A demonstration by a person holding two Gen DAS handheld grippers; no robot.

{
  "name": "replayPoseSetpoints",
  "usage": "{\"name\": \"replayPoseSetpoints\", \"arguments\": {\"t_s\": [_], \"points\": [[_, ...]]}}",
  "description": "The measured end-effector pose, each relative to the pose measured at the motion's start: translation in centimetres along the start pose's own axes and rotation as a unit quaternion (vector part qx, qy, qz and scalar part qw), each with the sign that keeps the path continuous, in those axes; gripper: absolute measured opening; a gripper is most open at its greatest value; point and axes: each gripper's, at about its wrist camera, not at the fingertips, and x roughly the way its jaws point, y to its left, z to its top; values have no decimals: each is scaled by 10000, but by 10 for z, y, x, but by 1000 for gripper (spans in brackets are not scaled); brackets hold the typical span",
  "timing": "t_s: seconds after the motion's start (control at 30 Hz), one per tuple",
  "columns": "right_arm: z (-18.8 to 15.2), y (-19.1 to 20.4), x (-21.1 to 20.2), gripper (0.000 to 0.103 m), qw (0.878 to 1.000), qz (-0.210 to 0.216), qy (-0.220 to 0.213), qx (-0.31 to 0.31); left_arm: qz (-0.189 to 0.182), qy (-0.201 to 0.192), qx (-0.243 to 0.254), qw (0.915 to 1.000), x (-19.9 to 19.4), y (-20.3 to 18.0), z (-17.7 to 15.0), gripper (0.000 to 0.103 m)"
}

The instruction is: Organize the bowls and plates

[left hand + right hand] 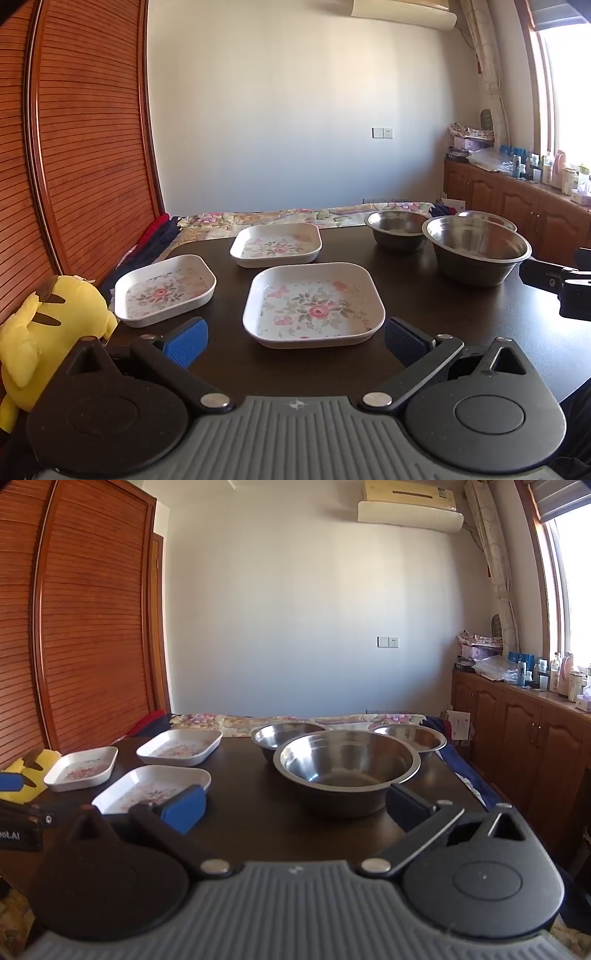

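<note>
Currently three floral plates [313, 304] sit apart on the left of the dark table [424, 314], three steel bowls [346, 771] on the right, nothing stacked yet. Left gripper [293, 341] hovers wide open and empty just before the nearest plate; right gripper [295, 806] likewise, facing the big bowl. Best to pinch one rim, lift clear, nest square. Only partial lettering "oot.AI" shows on the left gripper's side; wall unit [410, 511] label unreadable.
</note>
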Motion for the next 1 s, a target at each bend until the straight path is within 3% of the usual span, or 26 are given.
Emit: {"name": "replayPoseSetpoints", "arguments": {"t_s": [1.0], "points": [[2, -5, 1, 103, 9999, -100, 24, 32, -8, -74, 35, 10000, -5, 1, 2, 103]]}}
